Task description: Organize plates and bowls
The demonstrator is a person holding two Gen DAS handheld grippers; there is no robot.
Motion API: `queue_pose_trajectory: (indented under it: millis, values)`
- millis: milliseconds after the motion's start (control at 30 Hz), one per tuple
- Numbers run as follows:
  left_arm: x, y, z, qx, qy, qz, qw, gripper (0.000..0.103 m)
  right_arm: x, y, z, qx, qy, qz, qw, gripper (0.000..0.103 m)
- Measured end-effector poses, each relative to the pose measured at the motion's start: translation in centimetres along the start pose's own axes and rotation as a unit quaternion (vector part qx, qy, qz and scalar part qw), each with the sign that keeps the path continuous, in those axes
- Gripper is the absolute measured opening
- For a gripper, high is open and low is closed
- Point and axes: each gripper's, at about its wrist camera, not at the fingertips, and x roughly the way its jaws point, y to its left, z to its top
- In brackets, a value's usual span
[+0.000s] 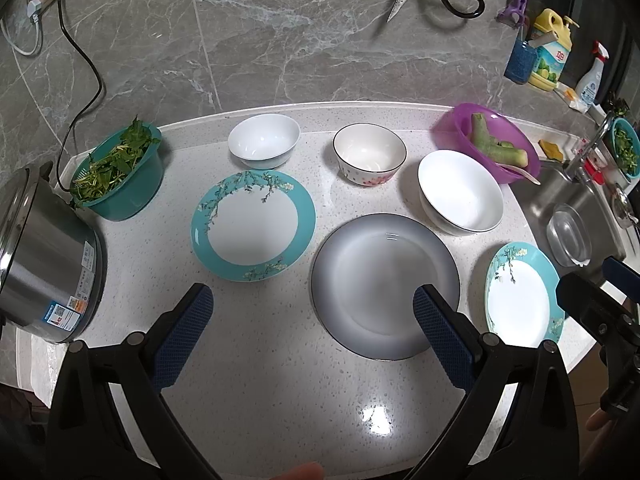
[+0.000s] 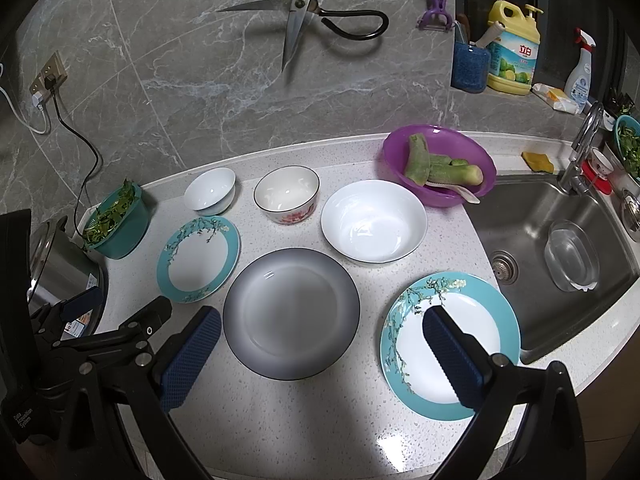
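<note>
**Sam:** What does your left camera show?

**Me:** I see my left gripper [image 1: 312, 300] with its blue fingers spread wide, holding nothing. It hangs over the speckled white counter [image 1: 260, 380]. Under its right finger sits the round grey plate with a dark rim [image 1: 372, 272]. To the left of that lies a white plate with a teal flowered border [image 1: 253, 225]. Behind them stand a small plain white bowl [image 1: 264, 141], a cream bowl with pink flowers [image 1: 369, 155] and a big white bowl [image 1: 460, 192]. A second teal flowered plate [image 1: 520, 292] lies at the right, near the steel sink [image 1: 580, 196].

**Sam:** And the right camera?

**Me:** My right gripper [image 2: 322, 322] is spread wide too, and empty. Its right finger hangs over that second teal plate. The grey plate lies between the two fingers. Behind the big bowl sits a purple plastic bowl [image 2: 440, 160] with green vegetable pieces. A teal basket of leafy greens [image 2: 118, 226] stands far left.
</note>
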Motion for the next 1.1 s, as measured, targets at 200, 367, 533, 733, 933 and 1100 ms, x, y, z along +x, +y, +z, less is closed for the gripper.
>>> queue_pose_trajectory:
  millis: [200, 367, 533, 733, 933, 1100]
  values:
    - [0.5, -0.4, 0.2, 0.001, 0.002, 0.001, 1.0000, 0.102, 0.1, 0.1, 0.1, 0.000, 0.001, -0.001, 1.000, 0.103]
    - [0.8, -0.6, 0.4, 0.001, 0.003, 0.000, 1.0000, 0.102, 0.1, 0.1, 0.1, 0.000, 0.001, -0.001, 1.000, 0.103]
    - [0.9, -0.6, 0.4, 0.001, 0.003, 0.000, 1.0000, 0.102, 0.2, 0.0, 0.1, 0.000, 0.001, -0.001, 1.000, 0.103]
    - [0.9, -0.6, 0.3, 0.001, 0.003, 0.000, 1.0000, 0.102, 0.1, 0.1, 0.1, 0.000, 0.002, -0.002, 1.000, 0.103]
    - [0.9, -0.6, 0.3, 0.001, 0.003, 0.000, 1.0000, 0.102, 0.2, 0.0, 0.2, -0.001, 0.002, -0.002, 1.000, 0.103]
    - [0.9, -0.6, 0.4, 0.001, 0.004, 0.000, 1.0000, 0.102, 0.2, 0.1, 0.2, 0.000, 0.003, -0.001, 1.000, 0.103]
